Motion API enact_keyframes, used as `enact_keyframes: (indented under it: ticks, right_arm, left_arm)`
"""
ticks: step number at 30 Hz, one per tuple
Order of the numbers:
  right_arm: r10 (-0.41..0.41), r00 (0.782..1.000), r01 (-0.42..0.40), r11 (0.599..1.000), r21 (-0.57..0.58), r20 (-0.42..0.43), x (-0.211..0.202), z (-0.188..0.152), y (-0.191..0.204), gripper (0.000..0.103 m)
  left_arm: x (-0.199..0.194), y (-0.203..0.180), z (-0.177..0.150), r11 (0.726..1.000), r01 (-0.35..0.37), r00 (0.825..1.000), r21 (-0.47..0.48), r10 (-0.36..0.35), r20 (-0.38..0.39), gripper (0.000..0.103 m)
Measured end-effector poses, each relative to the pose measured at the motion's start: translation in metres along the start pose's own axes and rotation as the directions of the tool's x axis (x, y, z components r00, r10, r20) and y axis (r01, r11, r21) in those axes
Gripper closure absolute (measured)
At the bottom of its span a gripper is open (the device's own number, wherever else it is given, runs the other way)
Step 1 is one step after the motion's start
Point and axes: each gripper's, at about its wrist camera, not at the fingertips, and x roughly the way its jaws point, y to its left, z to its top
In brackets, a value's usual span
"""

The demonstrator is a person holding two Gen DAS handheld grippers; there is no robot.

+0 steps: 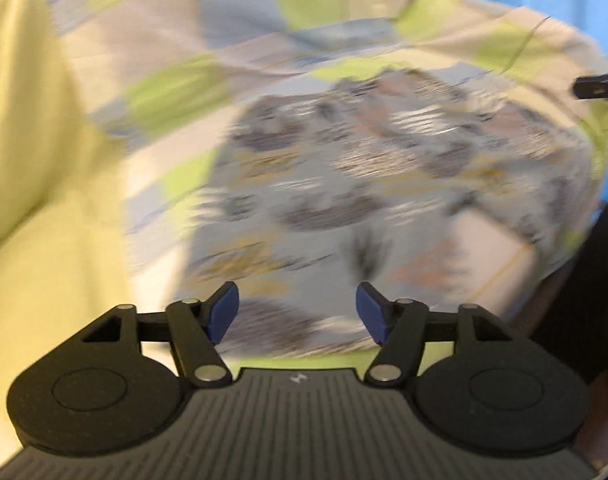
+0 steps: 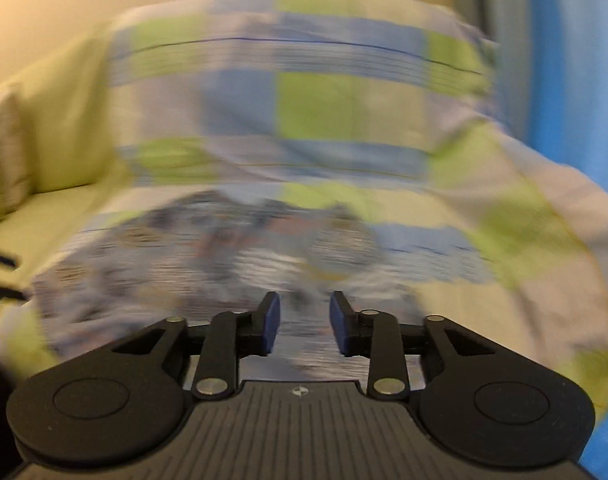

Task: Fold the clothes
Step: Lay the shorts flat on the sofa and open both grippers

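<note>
We are looking down both tools at once, and both views are smeared with blur. The task's thing, a light grey-blue printed garment with dark, peach and mustard patches, lies spread on a checked bedcover of green, blue and cream squares, just ahead of both sets of fingers. Beyond it rises a pale yellow-green cushioned backrest.

Our left gripper hangs over the near edge of the garment, its blue-padded fingers spread wide with nothing between them. Our right gripper sits over the same near edge, its pads parted more narrowly and likewise empty; we see cloth behind the gap, none pinched in it.

We judge the two tools are held side by side like this so each can take one end of that near hem.

As for lie: in the left view the cloth runs from the fingers up and to the right; in the right view it stretches more left to right. The blur hides neck, sleeves and hem, so we cannot tell which way it points, or whether it already carries a fold.
</note>
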Motion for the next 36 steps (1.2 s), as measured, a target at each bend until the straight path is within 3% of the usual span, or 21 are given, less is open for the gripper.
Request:
enact_keyframes:
  ticks: [3,7,12,14,16,22,25,29,31,32,36]
  right_arm:
    - [0.121,0.992,-0.123,0.988,-0.091,-0.026,0.015,-0.011,0.053,0.06]
    - [0.215,0.968,-0.233,0.961,-0.151,-0.129,0.041,-0.026,0.11,0.06]
    - [0.258,0.939,-0.299,0.939,-0.169,-0.227,0.083,-0.033,0.149,0.061]
    - [0.255,0.929,-0.308,0.935,-0.177,-0.27,0.102,-0.032,0.153,0.073]
    - [0.241,0.916,-0.307,0.936,-0.174,-0.321,0.115,-0.027,0.151,0.076]
    - [0.197,0.862,-0.304,0.938,-0.165,-0.468,0.155,-0.013,0.145,0.076]
    - [0.178,0.791,-0.277,0.957,-0.084,-0.585,0.153,-0.01,0.135,0.075]
    - [0.178,0.734,-0.208,0.978,0.032,-0.656,0.137,0.022,0.123,0.074]
    - [0.138,0.74,-0.155,0.987,0.033,-0.658,0.12,0.053,0.12,0.069]
    - [0.122,0.745,-0.123,0.991,0.045,-0.656,0.11,0.071,0.118,0.062]
    - [0.07,0.751,0.017,0.992,0.125,-0.656,0.071,0.143,0.11,0.055]
  left_arm:
    - [-0.007,0.028,-0.013,0.999,-0.053,0.998,-0.007,0.053,-0.031,0.042]
    - [-0.009,0.056,-0.026,0.997,-0.071,0.996,-0.027,0.07,-0.054,0.041]
    - [0.014,0.065,-0.028,0.999,-0.032,0.999,0.014,0.032,-0.032,0.04]
    - [0.027,0.067,-0.023,1.0,-0.002,0.999,0.031,0.003,-0.032,0.04]
    - [0.033,0.072,-0.017,0.999,0.029,0.998,0.038,-0.027,-0.063,0.04]
    - [0.05,0.087,0.002,0.991,0.123,0.981,0.055,-0.113,-0.157,0.041]
    - [0.059,0.094,0.011,0.984,0.17,0.967,0.06,-0.155,-0.204,0.04]
    - [0.07,0.104,0.023,0.97,0.233,0.941,0.063,-0.209,-0.265,0.046]
    - [0.065,0.11,0.036,0.964,0.258,0.931,0.059,-0.231,-0.283,0.046]
    - [0.051,0.114,0.049,0.963,0.265,0.929,0.054,-0.24,-0.28,0.044]
    - [-0.003,0.131,0.101,0.955,0.294,0.924,0.033,-0.275,-0.268,0.037]
